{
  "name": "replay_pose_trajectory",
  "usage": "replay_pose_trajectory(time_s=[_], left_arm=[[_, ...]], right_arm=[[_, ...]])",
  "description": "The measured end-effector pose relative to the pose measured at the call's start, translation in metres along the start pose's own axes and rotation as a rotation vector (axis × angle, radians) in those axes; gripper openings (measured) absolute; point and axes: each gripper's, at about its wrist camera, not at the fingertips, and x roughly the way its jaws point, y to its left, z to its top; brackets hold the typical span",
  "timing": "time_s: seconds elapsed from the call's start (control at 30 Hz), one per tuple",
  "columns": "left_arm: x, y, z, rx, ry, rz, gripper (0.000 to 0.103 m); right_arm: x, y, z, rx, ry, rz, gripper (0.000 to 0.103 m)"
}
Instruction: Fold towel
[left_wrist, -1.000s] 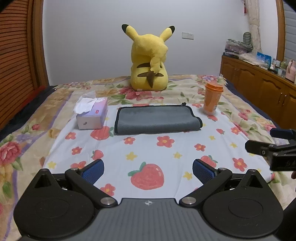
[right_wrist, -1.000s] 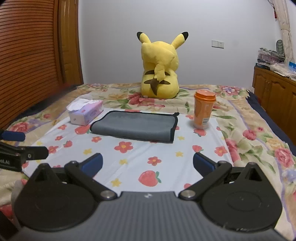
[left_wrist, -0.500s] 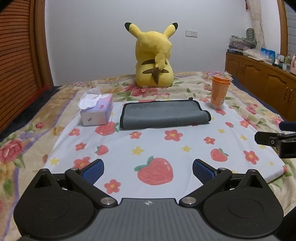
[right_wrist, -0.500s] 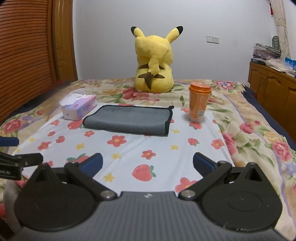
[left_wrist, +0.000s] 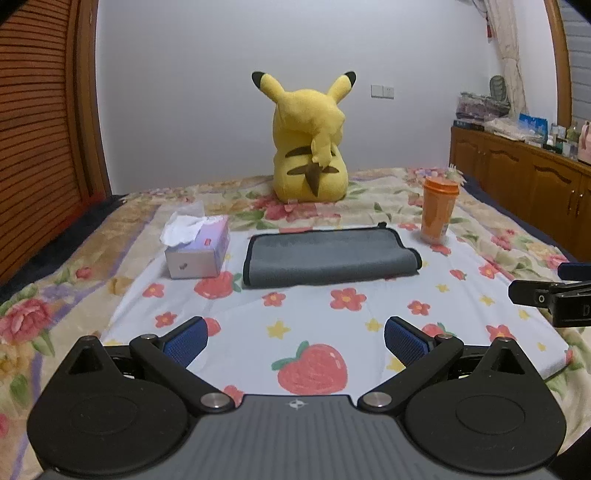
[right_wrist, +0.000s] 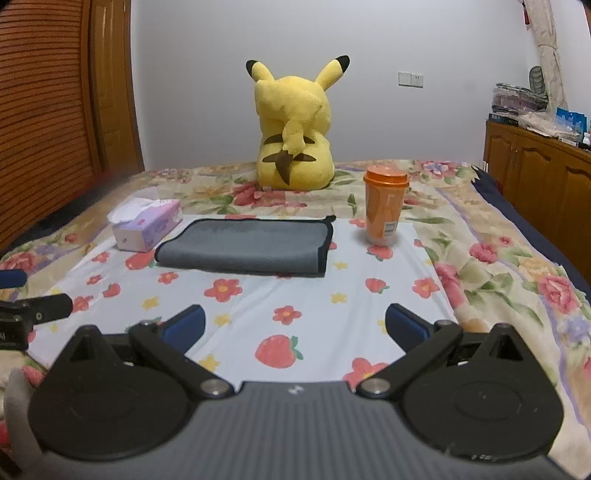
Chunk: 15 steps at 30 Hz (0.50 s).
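Both wrist views look low along the bed (left_wrist: 498, 236) toward the far wall – side by side; each catches the towel (left_wrist: 328, 254).

Black two-finger left gripper (left_wrist: 293, 341) with blue pads hovering, jaws gaping wide, matching black right gripper (right_wrist: 294, 326) hovering alongside, equally spread, both holding nothing

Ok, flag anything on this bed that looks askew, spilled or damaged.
Nothing stands out. The grey towel lies flat and already folded on the strawberry-print sheet, the orange cup stands upright with its lid on, and the tissue box sits beside the towel with a tissue poking out as usual.
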Motion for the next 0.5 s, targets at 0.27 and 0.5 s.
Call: replay_pose_trajectory(time_s=[0.27,0.5], left_arm=[[-0.009,0.001,0.001,0.004,-0.038,0.008,0.103],[-0.013,0.001,0.003,0.011,-0.067,0.011,0.103]], right_arm=[[-0.005,-0.003,0.002,0.012,-0.033,-0.001,0.103],[-0.010,-0.006,0.002,0.022,-0.068,-0.007,0.103]])
